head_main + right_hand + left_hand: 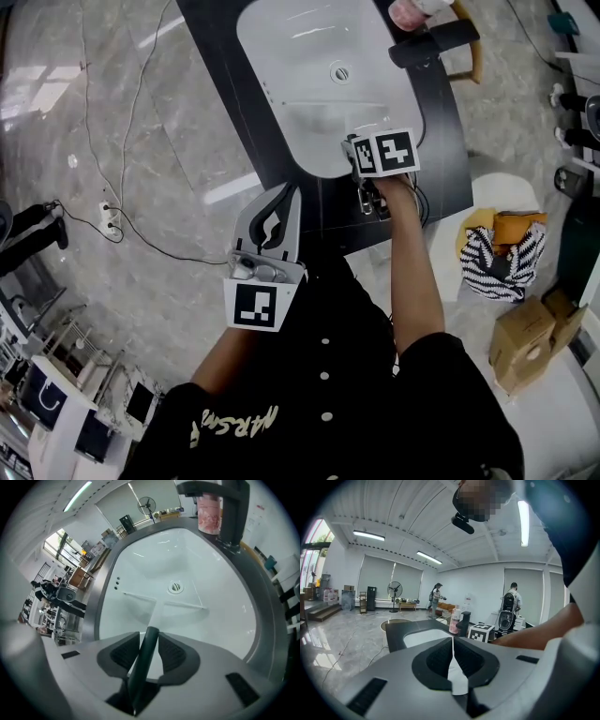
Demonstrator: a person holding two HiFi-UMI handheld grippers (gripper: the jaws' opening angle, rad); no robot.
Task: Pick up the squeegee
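Note:
The squeegee shows only as a dark handle [145, 660] standing between the pads of my right gripper [148, 639], which is shut on it; its blade is hidden. That gripper [368, 180] points steeply down at the near rim of the white sink [300, 84], under its marker cube. The basin [215, 573] and its drain [176, 588] lie just beyond the jaws. My left gripper [281, 195] hangs off the counter's near left corner, jaws shut with nothing in them [452, 656].
The sink sits in a black counter [225, 56] with a black faucet [436, 42] and a pink bottle [408, 11] at the far side. A striped bag [502, 258] and a cardboard box [530, 342] stand on the right. A cable and socket [110, 217] lie on the floor.

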